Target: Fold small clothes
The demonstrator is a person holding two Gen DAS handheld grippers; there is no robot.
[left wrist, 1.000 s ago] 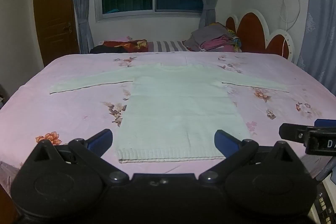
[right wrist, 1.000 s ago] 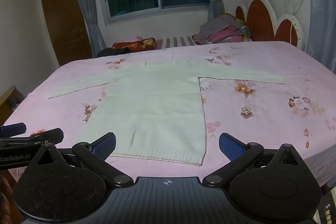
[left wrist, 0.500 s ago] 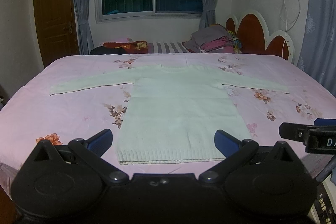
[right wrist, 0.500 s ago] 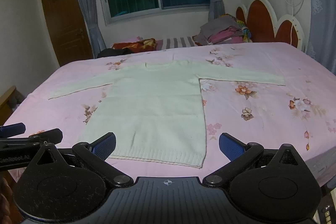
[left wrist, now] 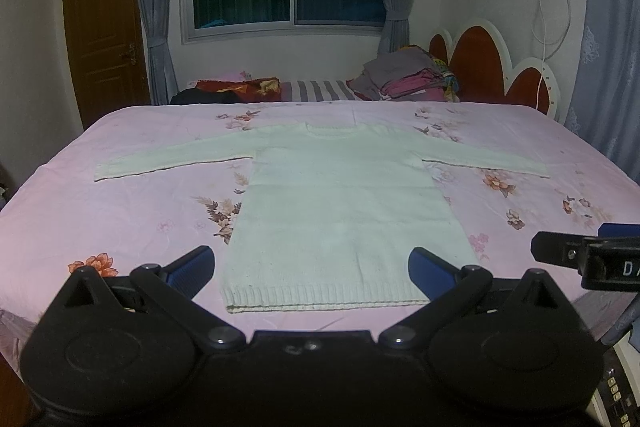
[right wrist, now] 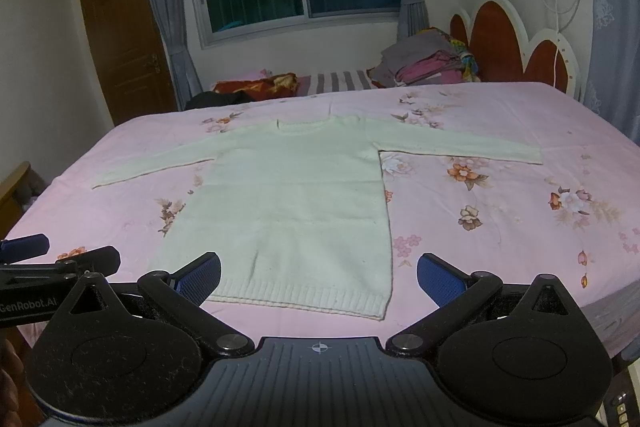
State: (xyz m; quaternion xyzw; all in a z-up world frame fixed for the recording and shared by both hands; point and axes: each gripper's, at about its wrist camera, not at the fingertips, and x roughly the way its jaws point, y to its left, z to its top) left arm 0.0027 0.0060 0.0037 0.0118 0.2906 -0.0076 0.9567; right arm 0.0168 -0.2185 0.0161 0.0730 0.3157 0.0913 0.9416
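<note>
A: Where is the sweater (left wrist: 340,211) lying?

B: It is lying flat on the bed (left wrist: 100,211), neck toward the window, both sleeves spreading straight out, hem nearest the cameras. Nothing is folded yet, as far as I am judging it.

A: And the grippers?

B: The left gripper (left wrist: 310,265) is hovering just short of the hem with its jaws standing wide apart and gripping nothing. The right gripper (right wrist: 318,273) is doing the same over the hem's right part, jaws spread, nothing between them. Each is showing at the edge of the other's view.

A: What is worrying you from here?

B: The knit is looking soft and loose. If the jaws are closing on the top layer only, the back layer will be staying on the sheet and the fold will be coming out crooked. If they are biting too deep, they may be catching the pink sheet along with it and dragging it up. The sleeves are long, too; lifting one by its cuff alone could be letting it sag and twist.

A: Any writing showing?

B: In the right view the left gripper's side is reading "GenRobot.AI". In the left view only "DA" is showing on the right gripper, the rest being cut off.
</note>
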